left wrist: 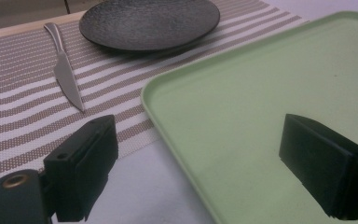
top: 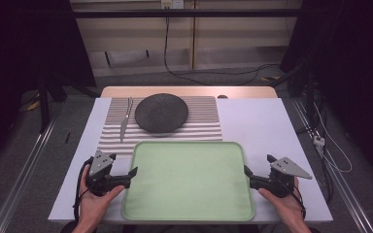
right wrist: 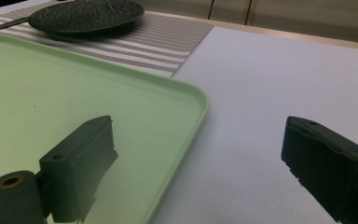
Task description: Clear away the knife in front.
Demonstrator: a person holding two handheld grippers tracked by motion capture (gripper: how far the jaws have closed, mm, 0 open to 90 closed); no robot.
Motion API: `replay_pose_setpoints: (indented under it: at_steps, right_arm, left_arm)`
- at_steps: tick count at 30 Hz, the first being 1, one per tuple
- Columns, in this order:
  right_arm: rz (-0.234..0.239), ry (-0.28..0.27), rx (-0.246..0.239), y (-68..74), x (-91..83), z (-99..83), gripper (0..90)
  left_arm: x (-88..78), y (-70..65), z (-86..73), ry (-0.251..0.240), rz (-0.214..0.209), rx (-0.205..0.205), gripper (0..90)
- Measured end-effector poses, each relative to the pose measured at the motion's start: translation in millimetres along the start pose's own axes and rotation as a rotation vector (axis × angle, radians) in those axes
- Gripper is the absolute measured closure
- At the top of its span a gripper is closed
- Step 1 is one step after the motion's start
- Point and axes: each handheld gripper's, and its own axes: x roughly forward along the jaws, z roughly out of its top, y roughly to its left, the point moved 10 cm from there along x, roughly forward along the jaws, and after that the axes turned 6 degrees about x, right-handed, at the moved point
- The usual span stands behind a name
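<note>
High view: the green tray (top: 188,182) (empty) has the left gripper (top: 132,174) and right gripper (top: 247,173) beside its 2 sides, jaws spread apart; a dark plate (top: 161,112) lies behind it.

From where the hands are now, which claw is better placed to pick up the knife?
The left claw. The knife lies on the striped mat, left of the dark plate, on the left claw's side. The right claw would probably have to cross the green tray. Both claws are open.
</note>
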Motion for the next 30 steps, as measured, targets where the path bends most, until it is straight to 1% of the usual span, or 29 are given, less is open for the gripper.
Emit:
replay_pose_setpoints:
  at_steps: [1, 2, 9, 11, 12, 13, 14, 15, 16, 17, 18, 20, 21, 22, 24, 25, 26, 27, 28, 29, 30]
  right_arm:
    - [0.0, 0.0, 0.0, 0.0, 0.0, 0.0, 9.9]
    - [-0.001, 0.002, -0.001, -0.8, 0.3, -0.2, 9.9]
    - [0.01, 0.001, -0.004, -0.4, 0.6, 0.6, 9.9]
    - [0.011, 0.004, -0.003, 0.1, 1.3, 0.4, 9.9]
    - [0.013, 0.004, -0.005, 0.3, 1.9, 0.5, 9.9]
    - [0.014, 0.005, -0.009, 0.4, 2.5, 0.6, 9.9]
    - [0.015, 0.006, -0.009, 0.7, 2.9, 0.7, 9.9]
    - [0.015, 0.006, -0.009, 0.9, 3.3, 0.8, 9.9]
    - [0.017, 0.007, -0.009, 1.0, 3.8, 0.8, 9.9]
    - [0.017, 0.009, -0.009, 1.1, 4.3, 0.5, 9.8]
    - [0.02, 0.012, -0.008, 1.6, 4.7, 0.2, 9.6]
    - [0.022, 0.015, -0.013, 2.8, 5.2, -0.4, 9.3]
    - [0.027, 0.018, -0.017, 3.8, 5.5, -0.6, 9.3]
    - [0.028, 0.019, -0.016, 4.5, 5.6, -0.6, 9.3]
    - [0.029, 0.018, -0.019, 5.5, 5.4, 0.0, 9.2]
    - [0.03, 0.016, -0.018, 5.7, 5.0, 0.4, 9.2]
    - [0.032, 0.015, -0.018, 6.1, 4.7, 0.7, 9.2]
    - [0.034, 0.015, -0.019, 6.4, 4.8, 0.7, 9.2]
    - [0.033, 0.017, -0.019, 6.5, 5.0, 0.6, 9.2]
    - [0.033, 0.018, -0.019, 6.3, 5.4, 0.5, 9.2]
    - [0.032, 0.019, -0.017, 6.1, 5.7, 0.4, 9.2]
  left_arm:
    - [0.0, 0.0, 0.0, 0.0, 0.0, 0.0, 11.7]
    - [0.4, 0.4, 0.9, 0.009, 0.001, 0.012, 11.6]
    - [3.2, 5.3, 6.3, 0.014, 0.014, 0.015, 11.7]
    - [3.4, 6.2, 7.8, 0.013, 0.014, 0.008, 12.3]
    - [4.7, 7.8, 10.4, 0.013, 0.013, -0.004, 12.2]
    - [4.7, 7.8, 10.4, 0.013, 0.013, -0.004, 12.1]
    - [7.5, 9.1, 11.5, 0.025, 0.003, -0.017, 12.1]
    - [7.5, 9.1, 11.5, 0.025, 0.003, -0.017, 12.1]
    - [8.2, 13.4, 13.0, 0.029, 0.003, -0.024, 12.1]
    - [8.2, 13.4, 13.0, 0.029, 0.003, -0.024, 12.0]
    - [8.5, 19.9, 14.3, 0.022, 0.016, -0.045, 11.7]
    - [10.5, 24.2, 15.0, 0.026, 0.007, -0.06, 11.8]
    - [10.5, 24.2, 15.0, 0.026, 0.007, -0.06, 11.7]
    - [14.2, 27.6, 15.4, 0.036, -0.002, -0.077, 11.7]
    - [17.3, 31.2, 15.4, 0.058, 0.005, -0.065, 11.7]
    - [17.3, 31.2, 15.4, 0.058, 0.005, -0.065, 11.7]
    - [19.3, 34.2, 17.2, 0.062, 0.004, -0.071, 11.7]
    - [19.3, 34.2, 17.2, 0.062, 0.004, -0.071, 11.8]
    - [21.0, 38.7, 19.9, 0.068, 0.013, -0.082, 12.8]
    - [21.6, 41.9, 21.7, 0.069, 0.025, -0.083, 15.6]
    - [22.4, 43.7, 24.0, 0.064, 0.022, -0.091, 16.4]
